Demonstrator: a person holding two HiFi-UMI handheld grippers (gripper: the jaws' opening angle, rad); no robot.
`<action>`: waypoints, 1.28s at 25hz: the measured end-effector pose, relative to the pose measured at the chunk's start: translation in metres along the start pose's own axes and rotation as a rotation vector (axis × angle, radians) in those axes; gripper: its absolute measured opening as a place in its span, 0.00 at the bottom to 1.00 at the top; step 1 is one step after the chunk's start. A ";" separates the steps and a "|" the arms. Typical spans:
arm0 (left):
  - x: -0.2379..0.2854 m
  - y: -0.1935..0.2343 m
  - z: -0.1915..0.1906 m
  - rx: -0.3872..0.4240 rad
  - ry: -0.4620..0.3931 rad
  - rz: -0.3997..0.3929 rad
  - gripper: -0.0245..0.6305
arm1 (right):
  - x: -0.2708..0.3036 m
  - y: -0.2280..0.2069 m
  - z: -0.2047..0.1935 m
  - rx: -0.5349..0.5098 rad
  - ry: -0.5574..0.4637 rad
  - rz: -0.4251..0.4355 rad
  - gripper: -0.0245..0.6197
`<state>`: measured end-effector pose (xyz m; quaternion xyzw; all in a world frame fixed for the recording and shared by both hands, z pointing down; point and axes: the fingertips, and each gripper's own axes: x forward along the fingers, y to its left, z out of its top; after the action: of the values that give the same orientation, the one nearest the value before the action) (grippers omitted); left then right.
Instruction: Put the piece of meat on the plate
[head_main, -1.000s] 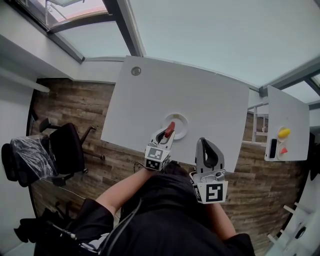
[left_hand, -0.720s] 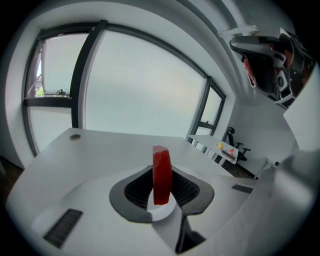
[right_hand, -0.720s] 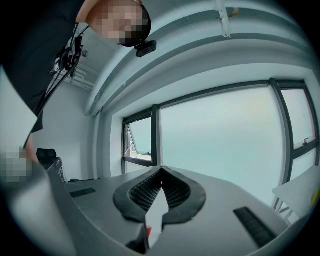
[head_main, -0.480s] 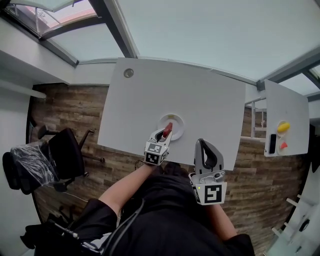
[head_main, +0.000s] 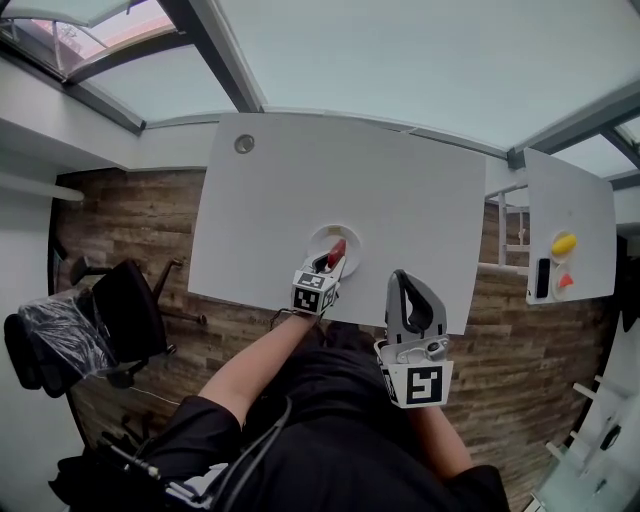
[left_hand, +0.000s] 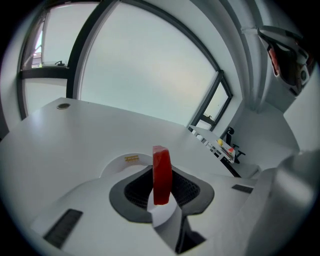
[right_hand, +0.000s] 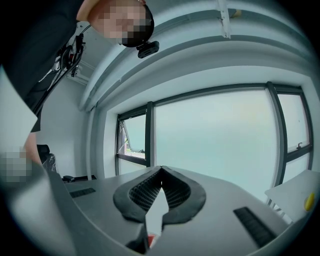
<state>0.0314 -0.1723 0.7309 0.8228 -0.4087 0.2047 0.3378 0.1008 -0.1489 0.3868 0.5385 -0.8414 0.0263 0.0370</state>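
The only writing in view is a small yellowish label (left_hand: 131, 158) on the plate (left_hand: 116, 165) rim, at 10 o'clock from the jaws in the left gripper view; its print is too small to read. Black-and-white square markers cover the cube on each gripper; they carry no words.

The left gripper (head_main: 332, 262) is clamped narrowly on the piece of meat (head_main: 337, 251), a red slab standing on edge between the pads. It sits over the plate's 6 o'clock side; whether the meat touches the plate is hard to tell from here. The right gripper (head_main: 402, 284) has its jaws together at the tips with nothing between them, at 4 o'clock from the plate and just past the table's near edge.

The plate lies close to the near edge of the white table (head_main: 300, 180); from it the tabletop spreads broadly toward 12 o'clock, with a round grommet (head_main: 244, 144) at the 11 o'clock corner. A second white table (head_main: 575, 205) stands apart at 3 o'clock; a black chair (head_main: 125, 310) is on the wood floor at 8 o'clock.
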 end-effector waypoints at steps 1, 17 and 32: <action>0.002 0.002 -0.002 -0.007 0.008 0.003 0.19 | 0.000 -0.001 -0.002 -0.002 0.006 -0.002 0.05; 0.013 0.015 -0.023 -0.012 0.125 -0.017 0.19 | -0.004 0.000 0.002 -0.023 0.011 -0.026 0.05; 0.022 0.008 -0.030 -0.034 0.155 -0.071 0.19 | -0.007 -0.001 0.009 -0.032 -0.005 -0.051 0.05</action>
<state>0.0356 -0.1662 0.7682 0.8127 -0.3551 0.2488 0.3893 0.1044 -0.1438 0.3770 0.5591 -0.8279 0.0104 0.0443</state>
